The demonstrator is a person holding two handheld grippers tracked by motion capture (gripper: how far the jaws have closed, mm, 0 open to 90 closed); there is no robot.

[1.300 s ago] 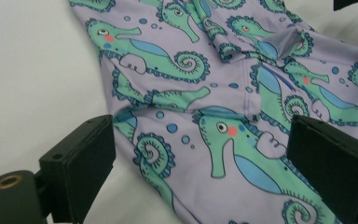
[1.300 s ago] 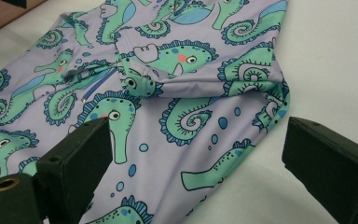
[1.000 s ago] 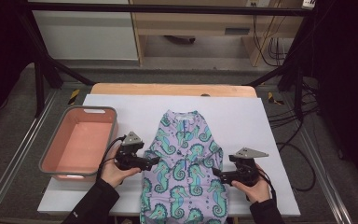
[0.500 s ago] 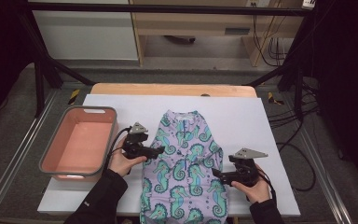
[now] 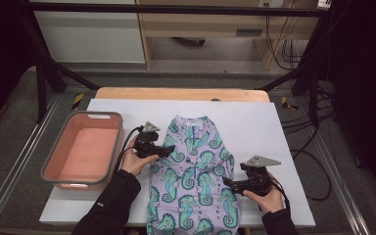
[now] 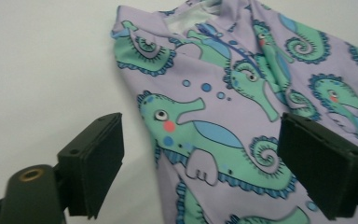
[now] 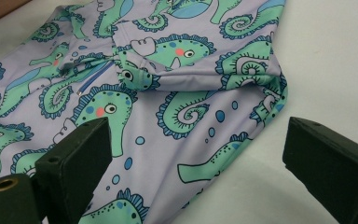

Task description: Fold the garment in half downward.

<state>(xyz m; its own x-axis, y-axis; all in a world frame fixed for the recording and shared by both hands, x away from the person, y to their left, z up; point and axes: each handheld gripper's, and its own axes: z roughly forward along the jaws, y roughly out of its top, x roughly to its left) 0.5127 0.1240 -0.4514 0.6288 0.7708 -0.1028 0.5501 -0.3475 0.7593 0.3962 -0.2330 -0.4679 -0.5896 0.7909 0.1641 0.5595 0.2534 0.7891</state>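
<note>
Right gripper [image 5: 229, 183], nearest the person, sits at the right edge of the seahorse-print garment [image 5: 196, 171]; in the right gripper view its jaws stand wide apart, one over the printed cloth, the other over bare white tabletop [image 5: 254, 122], the garment's folded edge between them, pads not pressing on it. Whether the jaw tips touch the fabric cannot be told. Garment lies flat along the middle of the tabletop, neck end away from the person, lower end running off the near edge. Farther up, left gripper [image 5: 169, 150] is at the garment's left edge near the shoulder; in the left gripper view [image 6: 200, 158] its jaws have just been closing a little yet stand wide, the cloth edge between them, one jaw over tabletop, one over print, nothing clamped. Beyond to the left, a pink tub [image 5: 54, 161] with grey rim rests on the tabletop, apart from the garment.
</note>
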